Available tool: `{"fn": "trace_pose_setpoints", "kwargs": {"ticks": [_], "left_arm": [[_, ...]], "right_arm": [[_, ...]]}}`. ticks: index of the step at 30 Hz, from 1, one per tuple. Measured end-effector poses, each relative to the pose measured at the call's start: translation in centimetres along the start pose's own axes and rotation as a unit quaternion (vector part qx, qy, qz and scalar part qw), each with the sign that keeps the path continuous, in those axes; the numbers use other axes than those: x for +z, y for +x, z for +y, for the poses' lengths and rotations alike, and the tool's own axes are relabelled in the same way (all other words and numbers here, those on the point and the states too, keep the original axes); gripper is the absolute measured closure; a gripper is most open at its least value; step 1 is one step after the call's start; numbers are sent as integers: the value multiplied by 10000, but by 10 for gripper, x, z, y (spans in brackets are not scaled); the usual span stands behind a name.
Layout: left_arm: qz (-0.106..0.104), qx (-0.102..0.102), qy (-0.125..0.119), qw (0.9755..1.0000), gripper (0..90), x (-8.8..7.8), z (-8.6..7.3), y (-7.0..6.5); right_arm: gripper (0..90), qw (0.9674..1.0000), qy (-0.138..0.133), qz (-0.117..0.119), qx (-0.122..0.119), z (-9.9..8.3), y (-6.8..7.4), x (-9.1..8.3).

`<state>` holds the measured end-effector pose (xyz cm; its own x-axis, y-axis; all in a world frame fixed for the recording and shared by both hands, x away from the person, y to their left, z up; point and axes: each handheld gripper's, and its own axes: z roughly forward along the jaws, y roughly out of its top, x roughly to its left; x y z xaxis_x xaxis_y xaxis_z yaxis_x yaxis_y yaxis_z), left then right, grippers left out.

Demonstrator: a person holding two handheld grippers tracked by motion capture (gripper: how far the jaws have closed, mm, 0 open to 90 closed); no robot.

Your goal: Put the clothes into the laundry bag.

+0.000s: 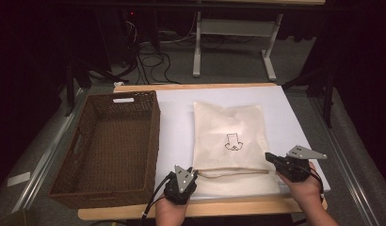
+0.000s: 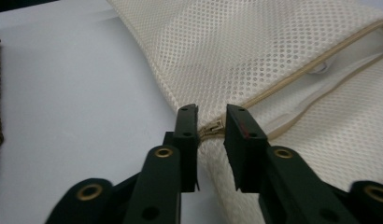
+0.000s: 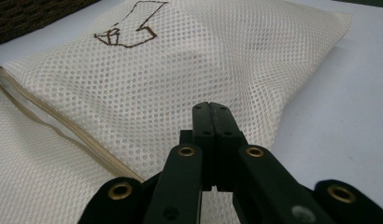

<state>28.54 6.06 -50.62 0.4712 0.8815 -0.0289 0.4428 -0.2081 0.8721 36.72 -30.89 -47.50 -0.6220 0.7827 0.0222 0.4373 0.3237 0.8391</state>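
Note:
A cream mesh bag (image 1: 229, 136) with a dark embroidered figure lies flat on the white board (image 1: 177, 122). Its zipper along the near edge gapes open. My left gripper (image 1: 196, 172) is at the bag's near left corner. In the left gripper view its jaws (image 2: 212, 126) stand a little apart, with the zipper's end (image 2: 213, 129) in the gap and untouched by the pads. My right gripper (image 1: 269, 157) is at the near right corner. In the right gripper view its jaws (image 3: 212, 110) are pressed together at the bag's (image 3: 180, 70) edge, pinching the mesh.
A deep brown wicker basket (image 1: 106, 193) stands along the board's left side, next to the bag. The wooden table edge (image 1: 238, 208) runs just in front of both hands. Beyond the table are a desk frame (image 1: 197, 52) and cables on the floor.

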Motion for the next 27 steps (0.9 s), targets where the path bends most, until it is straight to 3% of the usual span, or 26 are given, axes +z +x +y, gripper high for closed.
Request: {"fn": "trace_pose_setpoints", "kwargs": {"ticks": [1,3,6,7,9,12,15,21,24,27], "left_arm": [[-79,10,132,9999,636,-3,-2,2],[-61,5,170,9998,617,-2,-4,4],[-238,-503,479,9973,572,9,-10,14],[-199,-593,654,9959,561,15,-14,16],[-256,-639,746,9948,558,18,-15,18],[-398,-714,697,9942,564,20,-14,18],[-473,-652,700,9943,587,22,-14,15],[-583,-603,674,9942,795,23,-14,10],[-438,-322,503,9973,840,19,-10,4],[-320,-174,175,9992,846,10,-4,-1]], "right_arm": [[900,10000,-15,-6,13,0,0,-1],[900,10000,-20,-6,-10,0,-1,0],[900,10000,-17,11,3,0,-1,0],[900,10000,2,16,18,0,1,-1],[900,10000,-10,20,-3,0,1,-1],[900,10000,-18,25,-32,0,1,1],[899,10000,3,27,-7,0,1,1],[897,10000,-6,22,16,0,3,0],[895,10000,-13,23,-2,0,3,0],[884,10000,-81,48,28,1,4,0]]}}
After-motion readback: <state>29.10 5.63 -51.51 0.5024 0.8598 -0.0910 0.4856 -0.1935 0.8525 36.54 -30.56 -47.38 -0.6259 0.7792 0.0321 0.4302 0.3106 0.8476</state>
